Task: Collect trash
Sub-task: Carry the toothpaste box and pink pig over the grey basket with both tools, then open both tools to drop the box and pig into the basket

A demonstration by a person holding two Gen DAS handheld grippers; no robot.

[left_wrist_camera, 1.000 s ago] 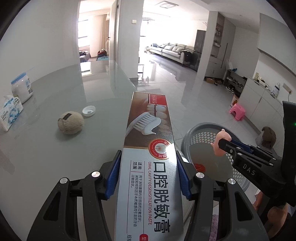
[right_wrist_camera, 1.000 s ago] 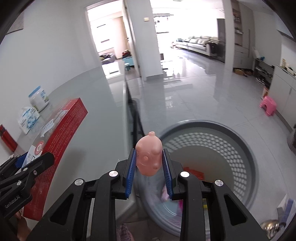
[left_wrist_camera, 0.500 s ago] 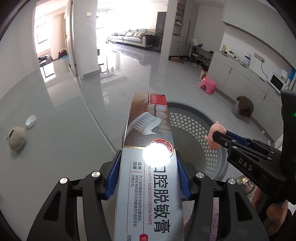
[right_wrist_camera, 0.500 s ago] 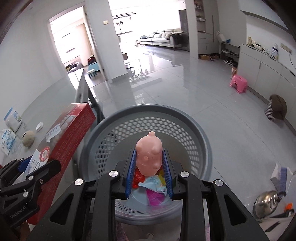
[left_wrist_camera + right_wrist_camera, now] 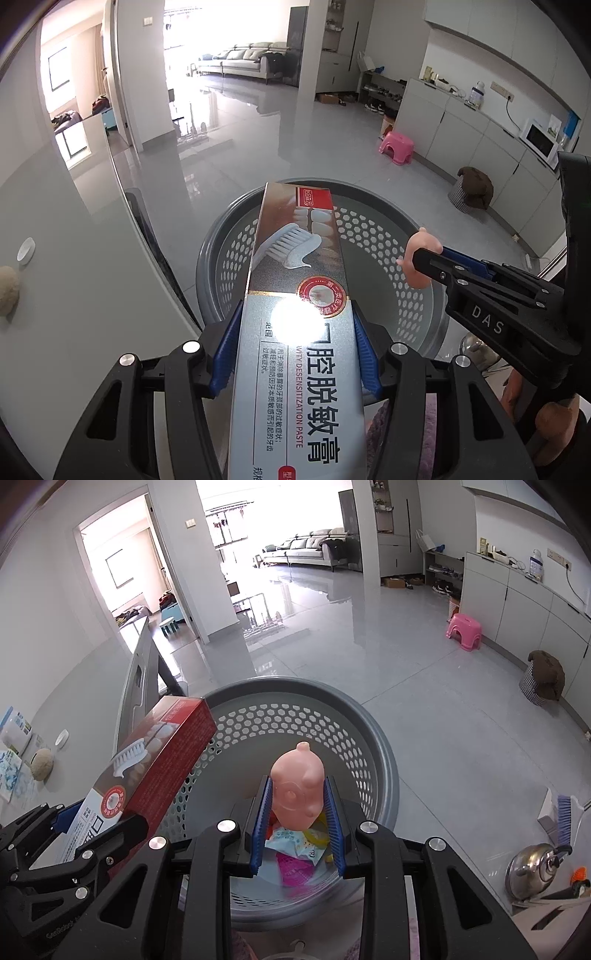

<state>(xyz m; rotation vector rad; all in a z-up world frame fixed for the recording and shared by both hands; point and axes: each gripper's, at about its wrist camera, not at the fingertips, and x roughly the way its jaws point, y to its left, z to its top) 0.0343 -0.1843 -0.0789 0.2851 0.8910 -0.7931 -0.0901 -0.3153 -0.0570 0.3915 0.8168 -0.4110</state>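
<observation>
In the left wrist view, the left gripper (image 5: 293,354) now hangs over the round grey perforated plastic basket (image 5: 236,236) instead of the glossy grey surface (image 5: 74,280), its fingers (image 5: 221,354) clamping the long silver-and-red toothpaste box (image 5: 295,295). In the right wrist view, the right gripper (image 5: 297,812) has moved over the basket too, fingers pinching a small pink rubber figure (image 5: 297,790) above colourful wrappers (image 5: 299,849) lying inside.

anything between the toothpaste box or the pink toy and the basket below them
Nothing visible. The toothpaste box in the left gripper and the pink toy in the right gripper both hang over the open grey basket.
</observation>
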